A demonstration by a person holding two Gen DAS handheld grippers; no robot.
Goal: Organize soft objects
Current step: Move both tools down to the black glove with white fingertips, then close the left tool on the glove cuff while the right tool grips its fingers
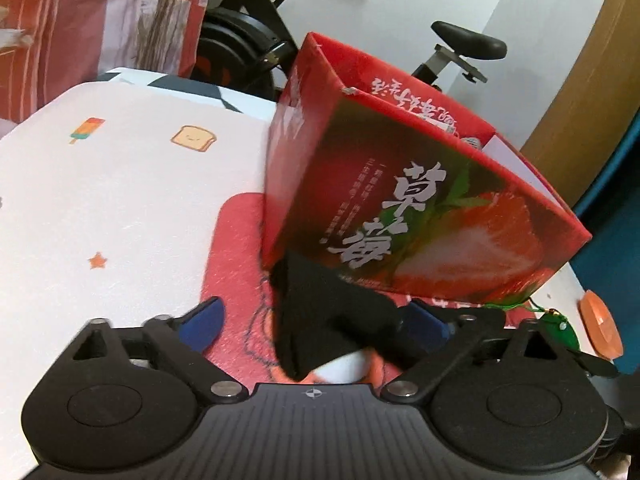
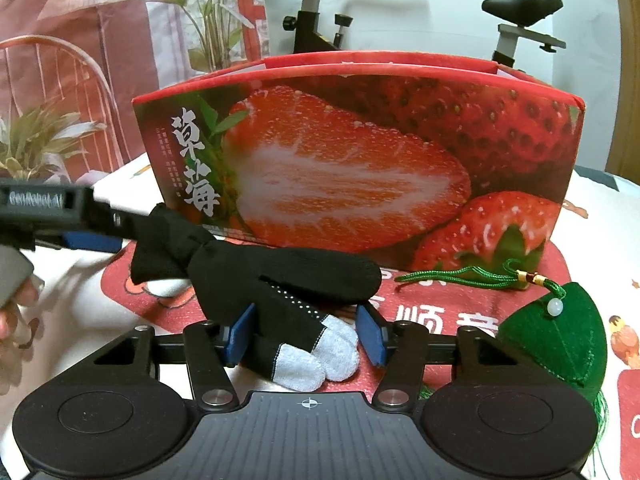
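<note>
Black glove [image 2: 256, 276]: lies on the red mat [image 2: 432, 316] on the worktop [image 1: 120, 200], just in front of the strawberry box [image 2: 360, 152].
Long axis: runs from the bunched cuff at the upper left of the right wrist view to the pale fingertips [image 2: 320, 356] at the lower middle; a dark mitten-like lobe branches off to the right.
Glove from right tool [image 2: 306, 340]: directly ahead, its finger end between the blue pads [image 2: 242, 334]; the left pad touches the knit, the right pad stands just clear, so the tool is not clenched.
Glove from left tool [image 1: 316, 320]: ahead and slightly right, cuff end between its widely spread pads, released; no pad presses the fabric as far as the left wrist view shows.
Nearer hand: both reach it; the right sits squarely over the finger end.
Glove material: soft black knit, white grip dots, grey-white terry tips, limp and creased.
Strawberry box: stiff glossy card, open top, upright.
Green pouch [image 2: 560, 344]: felt-like, leaf-shaped, with a braided cord and white bead, to the right of the glove and apart from it.
Judgement: the lift into the box needs the right pads to close across the fingers first.
</note>
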